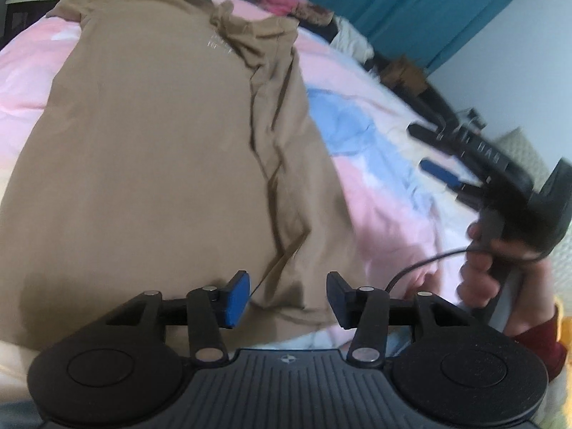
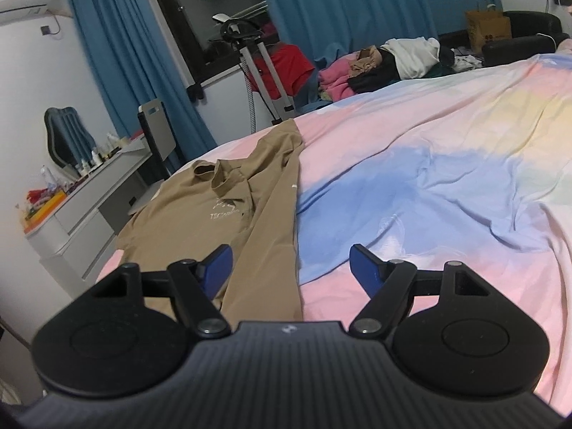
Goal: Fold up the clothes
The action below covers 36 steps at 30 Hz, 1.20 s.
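A tan shirt [image 1: 150,150] lies spread on the pastel bed cover [image 1: 379,193], its right side folded inward along a wrinkled ridge, collar at the far end. My left gripper [image 1: 287,298] hovers open just above the shirt's near hem, nothing between its blue pads. In the left wrist view the right gripper [image 1: 427,150] floats open above the cover to the right, held by a hand [image 1: 482,271]. From the right wrist view the same shirt [image 2: 221,214] shows pale lettering on the chest, and my right gripper [image 2: 289,268] stands open over its right edge, empty.
A heap of clothes [image 2: 379,64] sits at the far side of the bed. A grey desk [image 2: 89,200] with small bottles stands left of the bed, with a garment steamer [image 2: 257,71], blue curtains [image 2: 343,7] and a cardboard box [image 2: 488,30] behind.
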Each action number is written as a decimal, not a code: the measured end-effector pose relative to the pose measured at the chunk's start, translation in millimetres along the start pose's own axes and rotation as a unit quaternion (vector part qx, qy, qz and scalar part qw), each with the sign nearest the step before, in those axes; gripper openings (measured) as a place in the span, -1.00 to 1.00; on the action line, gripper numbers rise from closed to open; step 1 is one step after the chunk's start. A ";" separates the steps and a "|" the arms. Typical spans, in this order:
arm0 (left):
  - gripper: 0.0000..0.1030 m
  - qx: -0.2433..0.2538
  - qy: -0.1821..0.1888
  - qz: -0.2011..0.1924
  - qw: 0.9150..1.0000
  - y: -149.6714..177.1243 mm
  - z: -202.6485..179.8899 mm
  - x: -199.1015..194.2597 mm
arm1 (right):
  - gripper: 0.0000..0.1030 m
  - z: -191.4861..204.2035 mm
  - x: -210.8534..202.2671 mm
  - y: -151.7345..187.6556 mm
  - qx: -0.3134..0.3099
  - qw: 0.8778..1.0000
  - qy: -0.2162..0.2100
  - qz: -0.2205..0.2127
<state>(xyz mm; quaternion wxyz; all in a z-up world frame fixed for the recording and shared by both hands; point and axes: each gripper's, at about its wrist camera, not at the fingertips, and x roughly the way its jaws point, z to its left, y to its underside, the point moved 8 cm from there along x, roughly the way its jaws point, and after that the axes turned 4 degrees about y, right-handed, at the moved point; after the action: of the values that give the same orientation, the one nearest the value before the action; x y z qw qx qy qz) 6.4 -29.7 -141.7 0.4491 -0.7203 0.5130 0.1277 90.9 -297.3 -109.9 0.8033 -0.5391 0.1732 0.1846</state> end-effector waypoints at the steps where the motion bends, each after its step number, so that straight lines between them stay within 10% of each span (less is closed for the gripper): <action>1: 0.13 -0.008 0.005 -0.003 1.000 -2.3 1.1 1.7 | 0.45 0.1 -0.3 0.1 0.001 1.000 0.000 0.000; 15: 0.19 -0.007 -0.028 -0.030 0.999 -16.6 11.4 35.2 | 0.45 2.6 -4.4 0.2 0.003 1.000 -0.008 -0.006; 18: -0.01 -0.023 -0.024 -0.014 0.999 -11.4 16.9 36.3 | 0.45 3.4 -4.8 0.4 0.002 1.000 -0.010 -0.007; 20: -0.68 -0.031 -0.012 -0.005 0.999 -7.8 17.6 36.8 | 0.45 4.1 -5.2 0.8 0.001 1.000 -0.011 -0.008; 22: -0.92 -0.033 -0.003 -0.003 0.999 -5.1 15.1 35.1 | 0.45 7.7 -2.5 -1.0 0.001 1.000 -0.015 -0.006; 36: -0.96 -0.052 -0.040 0.003 0.998 9.3 21.3 18.7 | 0.37 71.1 56.1 -40.9 0.005 0.995 -0.093 0.027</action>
<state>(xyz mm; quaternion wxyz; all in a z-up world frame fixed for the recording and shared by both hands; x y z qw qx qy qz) 12.7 -25.5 -170.6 0.4305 -0.7357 0.4895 0.1839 165.2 -239.3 -78.4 0.8132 -0.5108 0.1129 0.2550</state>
